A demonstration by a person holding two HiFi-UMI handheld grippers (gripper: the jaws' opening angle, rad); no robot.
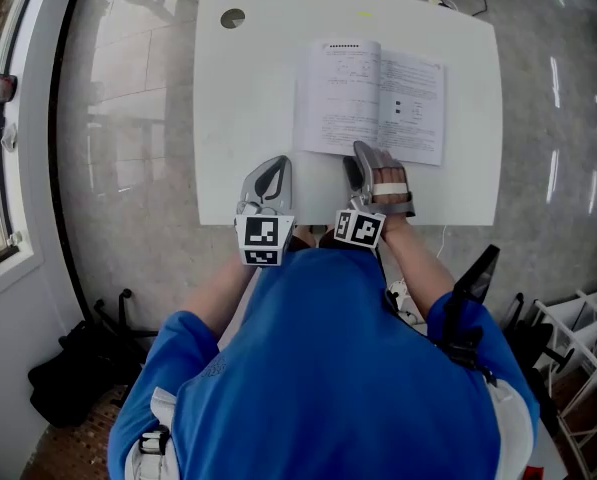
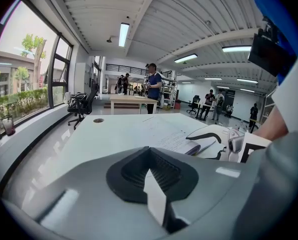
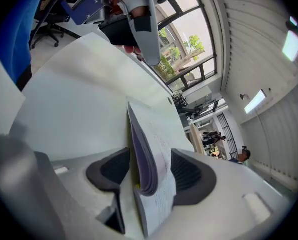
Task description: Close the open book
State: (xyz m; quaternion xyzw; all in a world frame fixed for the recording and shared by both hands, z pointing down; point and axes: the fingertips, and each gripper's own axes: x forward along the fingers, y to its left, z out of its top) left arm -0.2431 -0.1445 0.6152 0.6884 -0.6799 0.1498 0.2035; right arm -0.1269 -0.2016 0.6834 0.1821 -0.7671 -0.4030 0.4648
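As the head view looked down on the white table (image 1: 248,118), the open book (image 1: 370,98) lay flat just ahead of the right gripper (image 1: 361,160), whose jaws reached onto the book's near edge close to the spine. The left gripper (image 1: 275,165) sat beside it, to its left, over bare table, with the book ahead of it and off to its right.

From the left gripper view, the left gripper (image 2: 149,154) had its jaws brought together at the tips, with nothing between the dark pads. The table (image 2: 104,134) ran out ahead of it, and the book (image 2: 171,136) lay ahead to its right, with the right gripper (image 2: 216,139) at the book's near edge. People stood far off in the room behind.

From the right gripper view, the right gripper (image 3: 151,171) had its jaws spread wide. The book's (image 3: 149,149) near edge, a curved sheaf of pages, stood between the two pads, with a clear gap at the left-hand pad, so nothing was clamped. The table (image 3: 79,104) stretched ahead of the jaws.
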